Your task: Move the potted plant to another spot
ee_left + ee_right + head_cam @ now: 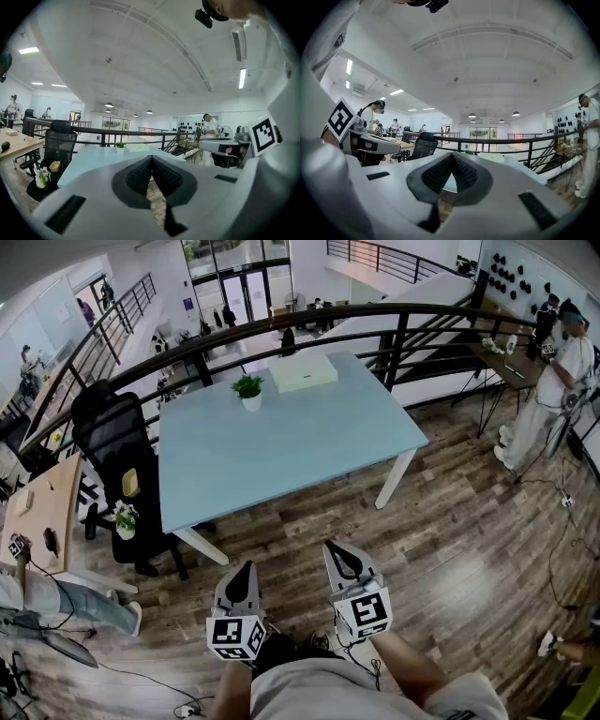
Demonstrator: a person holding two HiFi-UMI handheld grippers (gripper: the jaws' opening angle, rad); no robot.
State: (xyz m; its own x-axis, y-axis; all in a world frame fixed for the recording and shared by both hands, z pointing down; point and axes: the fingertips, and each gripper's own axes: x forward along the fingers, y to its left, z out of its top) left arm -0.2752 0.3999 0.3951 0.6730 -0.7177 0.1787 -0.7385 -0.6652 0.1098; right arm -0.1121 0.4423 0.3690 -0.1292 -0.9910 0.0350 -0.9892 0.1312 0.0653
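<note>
Both grippers empty, held side by side over the wooden floor point(450, 549), short of the table's near edge. Left gripper point(246, 570): jaws together, pads meeting, nothing between them. Right gripper point(336, 549): the same, jaws pressed together on nothing. Potted plant point(248, 390) stands upright on the pale blue table point(281, 456), well ahead of both grippers, near the far edge, roughly in line with the left gripper and ahead-left of the right one. A flat white box point(303, 372) lies just to its right, apart from it. Handling, judged: small white pot, probably light; wall rigid and smooth, so likely to slip under a weak pinch; the leaves are soft and give no purchase. Take hold across the pot wall, below the rim, jaws level, and keep it upright so soil does not spill. Either gripper must first spread its jaws. Task not yet begun; free table surface lies on the near side of the pot.
</note>
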